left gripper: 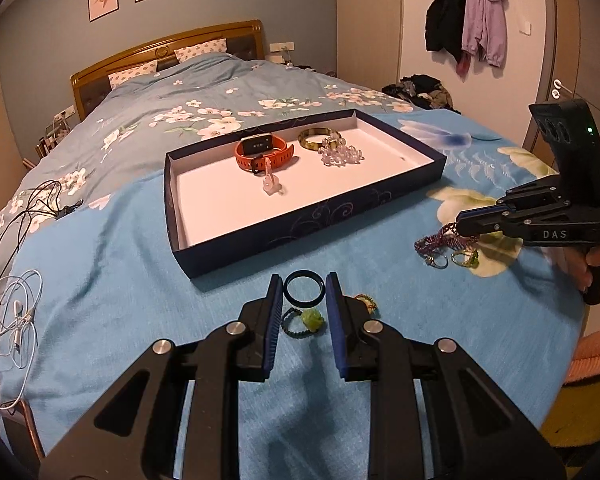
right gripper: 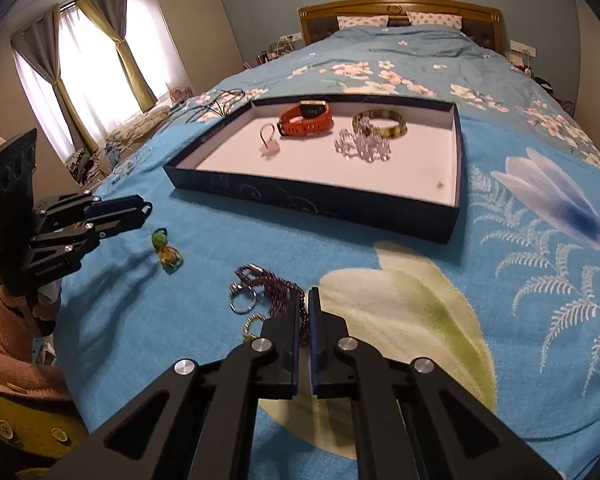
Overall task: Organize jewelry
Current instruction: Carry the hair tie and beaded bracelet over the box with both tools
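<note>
- Right gripper point(right gripper: 305, 300): jaws clamped on the purple beaded chain point(right gripper: 278, 288), near the navy tray point(right gripper: 312, 200); chain's long axis runs toward the tray.
- Left gripper point(left gripper: 303, 286): jaws clamped on a black ring point(left gripper: 304, 285), just before the tray.

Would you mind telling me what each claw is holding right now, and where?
Right claw: purple beaded chain, pinched at its near end. Left claw: black ring, gripped across its width.

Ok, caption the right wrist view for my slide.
Right gripper pinches a purple beaded chain on the bedspread, before the jewelry tray; left gripper holds a black ring.
</note>
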Motion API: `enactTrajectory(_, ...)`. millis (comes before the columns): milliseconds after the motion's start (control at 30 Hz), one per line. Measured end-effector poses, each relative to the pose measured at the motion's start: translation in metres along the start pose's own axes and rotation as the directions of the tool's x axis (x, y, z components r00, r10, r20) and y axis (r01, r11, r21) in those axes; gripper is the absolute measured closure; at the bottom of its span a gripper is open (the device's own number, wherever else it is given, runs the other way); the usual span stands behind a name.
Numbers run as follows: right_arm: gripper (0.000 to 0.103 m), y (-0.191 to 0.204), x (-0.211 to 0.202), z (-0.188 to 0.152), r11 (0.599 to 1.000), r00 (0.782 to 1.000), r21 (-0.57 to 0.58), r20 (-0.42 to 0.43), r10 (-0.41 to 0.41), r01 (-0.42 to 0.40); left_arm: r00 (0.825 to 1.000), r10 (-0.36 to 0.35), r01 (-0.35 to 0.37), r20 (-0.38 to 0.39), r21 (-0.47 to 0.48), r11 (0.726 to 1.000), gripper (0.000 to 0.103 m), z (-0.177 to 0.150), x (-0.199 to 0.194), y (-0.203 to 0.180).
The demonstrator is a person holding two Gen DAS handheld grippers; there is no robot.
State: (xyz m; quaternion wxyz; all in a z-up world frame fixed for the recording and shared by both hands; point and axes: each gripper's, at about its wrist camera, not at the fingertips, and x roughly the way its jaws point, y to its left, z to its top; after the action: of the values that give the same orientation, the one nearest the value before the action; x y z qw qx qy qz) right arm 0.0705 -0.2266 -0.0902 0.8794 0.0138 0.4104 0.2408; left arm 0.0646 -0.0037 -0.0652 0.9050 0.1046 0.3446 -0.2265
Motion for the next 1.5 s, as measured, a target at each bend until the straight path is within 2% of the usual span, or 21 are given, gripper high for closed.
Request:
enactTrajectory(267,0.101,0.012,-0.015,0.018,0.999,0.998,-0.032,0.068,0.015,-0.012,0.999,-0.003,0.004,0.032,-0.015,1.000,0.081,0.006,-0.004,0.003)
enactTrajectory(633,0.101,0.018,-0.037,0.047,0.998,0.987,-0.068,0.161,-0.001,0.012,0.996,-0.021,0.023,0.089,-0.020,1.000,0.081,0.029,-0.006,0.004)
enactTrajectory(967,0.101,0.016,-0.043,0.072,0.996,0.976,-0.089,0.219,-0.011,0.031,0.994,-0.023,0.026,0.103,-0.025,0.999,0.081,0.049,0.006,0.008)
enactTrajectory(1233,0.101,0.011,-0.038,0.089,0.996,0.969,-0.082,0.245,-0.021,0.043,0.995,-0.027,0.029,0.099,-0.020,0.999,0.081,0.062,0.018,0.009)
enactTrajectory(1500,0.101,0.002,-0.022,0.100,0.997,0.972,-0.060,0.234,-0.030,0.045,0.996,-0.024,0.026,0.085,-0.022,0.999,0.081,0.068,0.035,0.010)
